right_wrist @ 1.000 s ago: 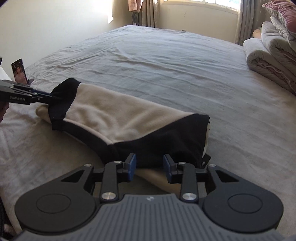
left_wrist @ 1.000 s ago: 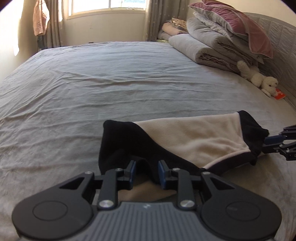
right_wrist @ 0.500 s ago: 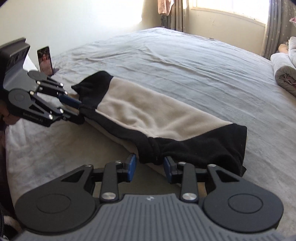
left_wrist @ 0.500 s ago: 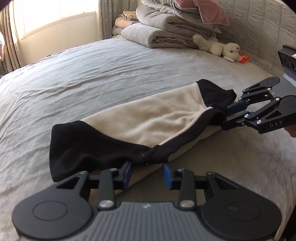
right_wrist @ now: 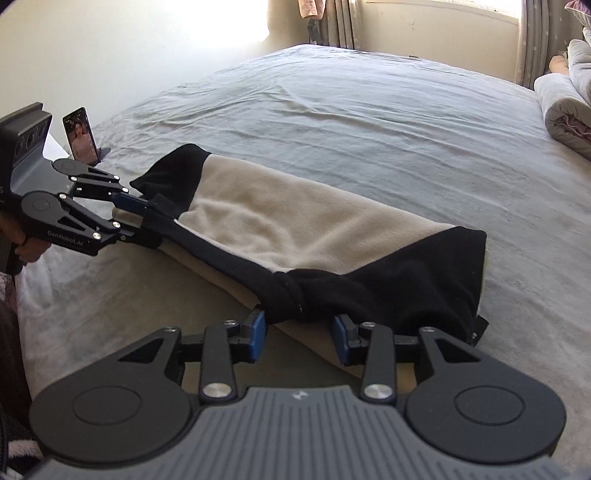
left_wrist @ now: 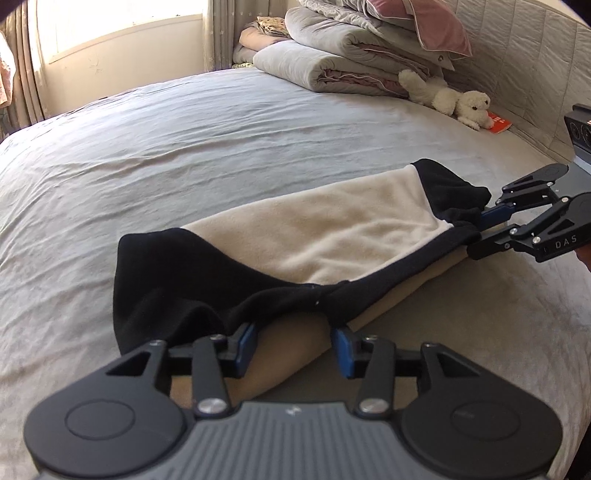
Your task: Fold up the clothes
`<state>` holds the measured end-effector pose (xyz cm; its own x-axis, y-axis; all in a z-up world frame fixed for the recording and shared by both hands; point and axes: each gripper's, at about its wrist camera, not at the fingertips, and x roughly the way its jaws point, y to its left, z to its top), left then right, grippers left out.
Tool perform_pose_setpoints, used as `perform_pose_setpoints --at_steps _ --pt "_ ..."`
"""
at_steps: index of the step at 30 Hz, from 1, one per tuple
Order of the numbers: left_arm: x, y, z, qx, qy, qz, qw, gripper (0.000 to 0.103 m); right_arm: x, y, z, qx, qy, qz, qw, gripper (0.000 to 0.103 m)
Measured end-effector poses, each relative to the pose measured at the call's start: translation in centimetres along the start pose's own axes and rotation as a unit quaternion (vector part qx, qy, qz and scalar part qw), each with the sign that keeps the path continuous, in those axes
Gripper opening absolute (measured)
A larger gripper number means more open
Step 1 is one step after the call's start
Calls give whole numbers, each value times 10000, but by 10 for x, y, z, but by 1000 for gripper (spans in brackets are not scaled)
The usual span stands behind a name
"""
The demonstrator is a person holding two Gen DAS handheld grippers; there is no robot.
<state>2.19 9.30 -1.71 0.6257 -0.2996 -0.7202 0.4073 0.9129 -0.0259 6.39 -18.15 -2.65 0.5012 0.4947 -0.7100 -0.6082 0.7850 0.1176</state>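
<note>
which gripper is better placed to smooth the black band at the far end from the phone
Right. The right gripper, jaws opening, sits at that black band of the garment; the left gripper, also opening, is at the opposite end, near the phone.

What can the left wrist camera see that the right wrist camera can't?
Only the left wrist view shows the fluffy white toy dog, a small red packet beside it and the pink pillow on the stacked bedding.

Only the right wrist view shows a propped-up phone with a lit screen.

Both show the folded black and cream fleece garment on the grey bedsheet, with the left gripper and right gripper at its ends, jaws opening with fabric between them.
</note>
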Motion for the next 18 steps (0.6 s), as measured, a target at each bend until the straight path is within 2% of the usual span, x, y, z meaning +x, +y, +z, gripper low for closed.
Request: perform_pose_setpoints --at_steps 5,8,10,13,15,18 --pt "1 13 4 -337 -106 -72 9994 48 5 -15 2 251 -25 73 9997 47" --pt "7 16 2 -399 80 -173 9990 49 12 -24 5 414 47 184 9990 47" --pt "7 13 -2 -296 253 -203 9990 49 19 -29 3 583 292 432 9969 49" --pt "1 10 -7 -113 393 -360 9985 49 17 -26 1 438 427 656 9960 51" --pt "-4 11 -12 -87 463 -628 9969 49 12 -21 -1 300 521 934 9938 51" --pt "-6 13 -14 -108 383 -640 9972 49 8 -17 -4 97 502 925 9944 51"
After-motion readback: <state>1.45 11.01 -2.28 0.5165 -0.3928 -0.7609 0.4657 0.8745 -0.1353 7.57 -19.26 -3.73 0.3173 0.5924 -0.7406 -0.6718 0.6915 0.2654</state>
